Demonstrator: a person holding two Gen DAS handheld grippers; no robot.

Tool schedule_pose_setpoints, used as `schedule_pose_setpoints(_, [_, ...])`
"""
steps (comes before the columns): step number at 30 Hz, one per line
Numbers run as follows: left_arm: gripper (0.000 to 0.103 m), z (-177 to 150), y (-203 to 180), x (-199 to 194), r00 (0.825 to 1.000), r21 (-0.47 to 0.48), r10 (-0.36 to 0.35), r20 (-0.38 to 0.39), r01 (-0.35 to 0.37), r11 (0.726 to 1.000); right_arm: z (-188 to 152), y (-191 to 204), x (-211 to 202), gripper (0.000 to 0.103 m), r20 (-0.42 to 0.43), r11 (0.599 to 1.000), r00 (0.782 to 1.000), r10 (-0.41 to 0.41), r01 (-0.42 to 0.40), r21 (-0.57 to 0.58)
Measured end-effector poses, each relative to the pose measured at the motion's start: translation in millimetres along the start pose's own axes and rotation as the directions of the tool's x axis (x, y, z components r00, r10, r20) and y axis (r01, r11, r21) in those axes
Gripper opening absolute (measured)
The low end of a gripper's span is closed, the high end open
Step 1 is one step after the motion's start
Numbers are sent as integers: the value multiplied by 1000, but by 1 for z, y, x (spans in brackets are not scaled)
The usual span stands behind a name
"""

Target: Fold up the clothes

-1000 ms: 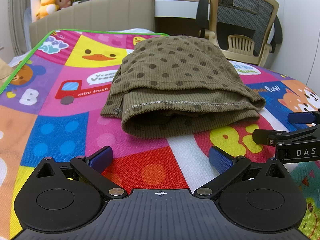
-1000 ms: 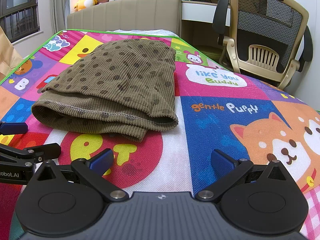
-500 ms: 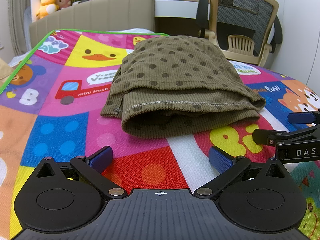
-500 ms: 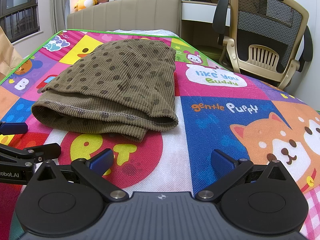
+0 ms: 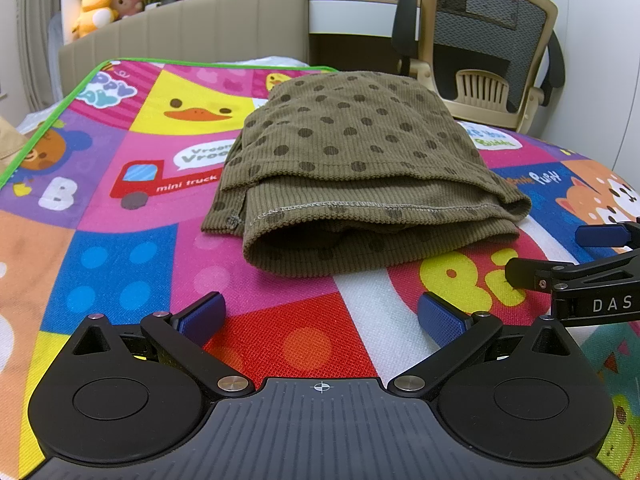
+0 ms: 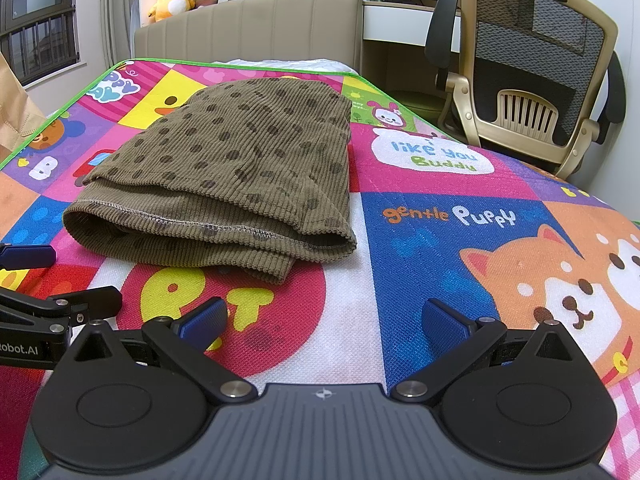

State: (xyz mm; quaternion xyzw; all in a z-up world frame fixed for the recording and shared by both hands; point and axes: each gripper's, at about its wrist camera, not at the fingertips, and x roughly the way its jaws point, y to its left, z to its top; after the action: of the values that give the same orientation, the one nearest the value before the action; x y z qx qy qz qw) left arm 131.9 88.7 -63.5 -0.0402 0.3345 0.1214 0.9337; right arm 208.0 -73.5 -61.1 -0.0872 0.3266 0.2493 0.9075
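Your left gripper (image 5: pixel 320 316) and right gripper (image 6: pixel 326 320) sit spread wide and empty; the folded garment (image 5: pixel 360 172) lies at twelve o'clock on the mat (image 5: pixel 120 208), apart, likely finished.

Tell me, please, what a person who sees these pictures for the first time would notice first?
The eye falls first on the folded olive garment with dark dots, lying in layers in the middle of the bright cartoon play mat. Next come the left gripper and the right gripper, both open and empty just in front of it. Behind the mat stands a beige mesh office chair.
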Motion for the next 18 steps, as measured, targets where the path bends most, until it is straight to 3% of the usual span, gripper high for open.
schedule_pose_setpoints(18, [103,2,0,3,1000,5,-8,-3,8,1000,0,-1,0,103,0,1000,1000,0,0,0])
